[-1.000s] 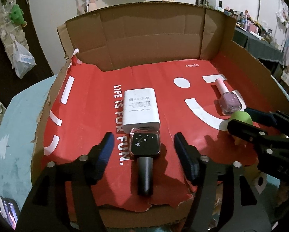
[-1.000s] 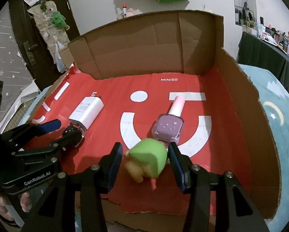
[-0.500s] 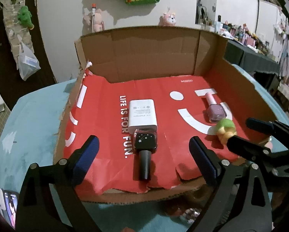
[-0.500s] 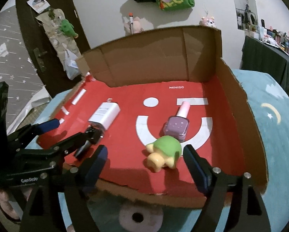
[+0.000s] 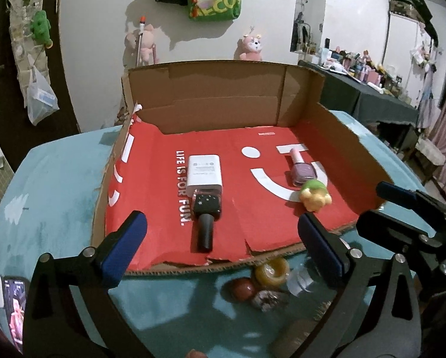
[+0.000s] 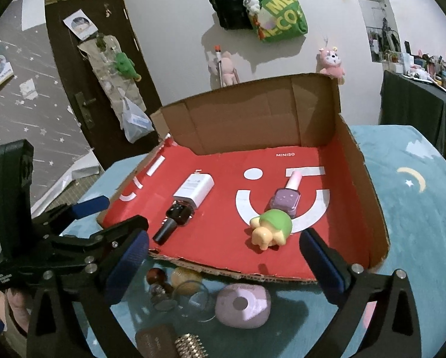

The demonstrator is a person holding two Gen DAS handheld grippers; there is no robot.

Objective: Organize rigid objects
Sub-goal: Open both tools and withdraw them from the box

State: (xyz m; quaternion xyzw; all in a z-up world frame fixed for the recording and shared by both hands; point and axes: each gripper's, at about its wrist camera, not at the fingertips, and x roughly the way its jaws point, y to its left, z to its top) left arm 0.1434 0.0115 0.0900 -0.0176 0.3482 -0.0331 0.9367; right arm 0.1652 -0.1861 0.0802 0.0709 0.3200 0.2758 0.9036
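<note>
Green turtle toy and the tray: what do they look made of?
Green turtle toy: apparently smooth moulded plastic or vinyl; rounded shell, soft sheen, no fuzz. Tray: brown corrugated cardboard, matte, with ragged torn front edge and fold creases; its floor is covered by a red printed sheet, probably paper.

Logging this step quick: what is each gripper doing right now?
Left gripper: open, holding nothing, jaws just opened.
Right gripper: open, holding nothing, jaws just opened.

Right gripper [image 6: 224, 261] jaws just opened wide, empty; green turtle toy [image 6: 272, 229] touches purple nail polish [image 6: 285, 198] in cardboard tray [image 6: 369, 197].
</note>
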